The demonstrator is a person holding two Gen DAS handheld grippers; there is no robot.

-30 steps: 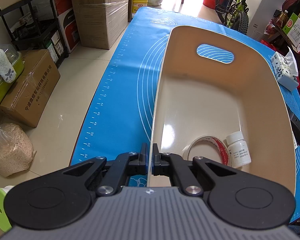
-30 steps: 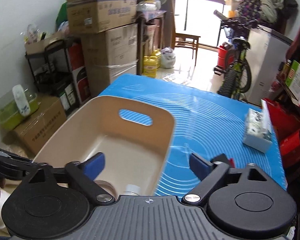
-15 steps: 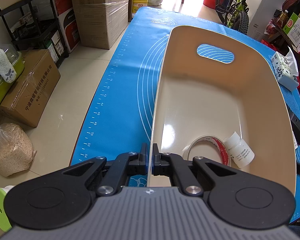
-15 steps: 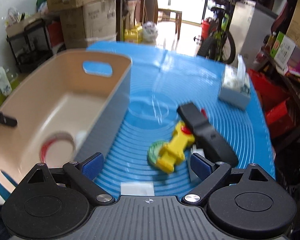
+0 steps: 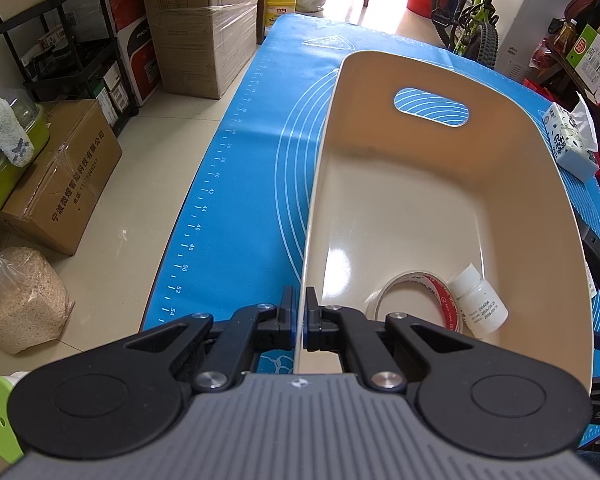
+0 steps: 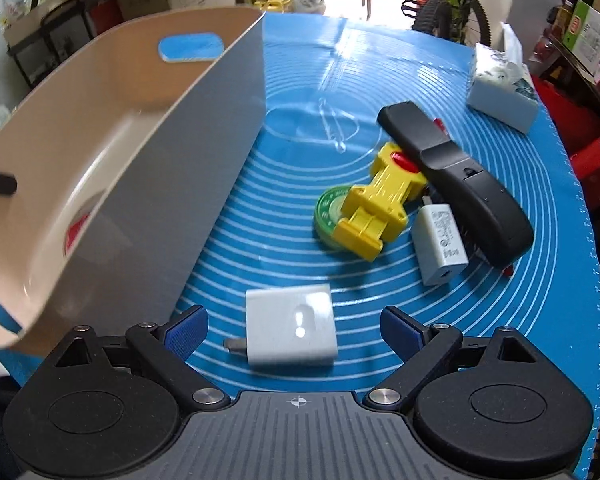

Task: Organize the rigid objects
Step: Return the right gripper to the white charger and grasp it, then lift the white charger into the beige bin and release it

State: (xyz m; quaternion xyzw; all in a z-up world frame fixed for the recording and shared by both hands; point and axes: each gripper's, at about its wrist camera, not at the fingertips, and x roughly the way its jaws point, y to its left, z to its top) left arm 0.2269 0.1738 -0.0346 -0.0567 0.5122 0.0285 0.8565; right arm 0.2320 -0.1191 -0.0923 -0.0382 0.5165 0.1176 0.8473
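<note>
My left gripper (image 5: 300,320) is shut on the near rim of the beige bin (image 5: 380,200), pinching its thin wall. Inside the bin lie a roll of tape (image 5: 414,292) and a small white bottle (image 5: 478,306). My right gripper (image 6: 294,328) is open and low over the blue mat (image 6: 300,92), its blue pads either side of a white square charger (image 6: 292,330) without touching it. Beyond lie a yellow toy (image 6: 380,208) on a green tape roll (image 6: 330,212), a smaller white charger (image 6: 440,244) and a black remote-like case (image 6: 460,184).
A tissue pack (image 6: 500,88) sits at the mat's far right. The bin's grey outer wall (image 6: 204,168) stands just left of my right gripper. Cardboard boxes (image 5: 204,20), a shelf rack (image 5: 72,40) and a bicycle (image 5: 472,12) surround the table.
My right gripper has swung from above the bin down to the mat at its right, ending over the white square charger. The white bottle tipped over in the bin. The left gripper kept still.
</note>
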